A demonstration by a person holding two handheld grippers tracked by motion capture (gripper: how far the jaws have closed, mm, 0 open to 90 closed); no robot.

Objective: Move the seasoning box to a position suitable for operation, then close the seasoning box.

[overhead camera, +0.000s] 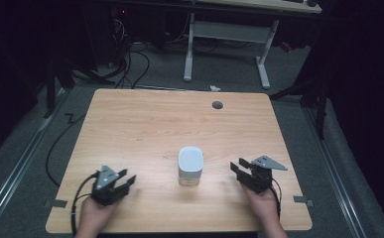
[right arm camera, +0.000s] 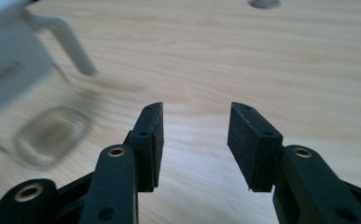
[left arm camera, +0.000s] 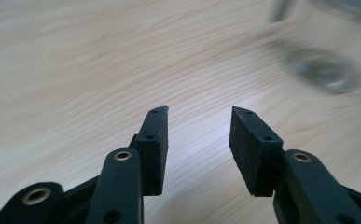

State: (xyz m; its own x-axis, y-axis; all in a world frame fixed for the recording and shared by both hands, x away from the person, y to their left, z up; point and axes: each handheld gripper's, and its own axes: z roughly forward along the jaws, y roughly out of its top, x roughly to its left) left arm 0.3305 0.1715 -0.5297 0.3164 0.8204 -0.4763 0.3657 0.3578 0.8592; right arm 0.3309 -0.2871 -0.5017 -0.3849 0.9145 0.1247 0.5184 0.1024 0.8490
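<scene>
A clear container with a white lid [overhead camera: 190,165] stands upright on the wooden table [overhead camera: 145,124], near the front middle. In the right gripper view the container [right arm camera: 10,65] shows a white handle at the upper left and a clear base. The left gripper view catches its base [left arm camera: 327,70] as a blur at the upper right. My left gripper [overhead camera: 129,176] rests low at the front left, open and empty [left arm camera: 199,112]. My right gripper [overhead camera: 237,164] sits at the front right, open and empty [right arm camera: 197,107]. Both stand apart from the container.
A round grey cable hole [overhead camera: 217,105] sits near the table's far edge. Behind the table stands a desk with white legs [overhead camera: 226,34], with dark cables [overhead camera: 135,64] on the grey floor. A person's hands hold both grippers at the table's front edge.
</scene>
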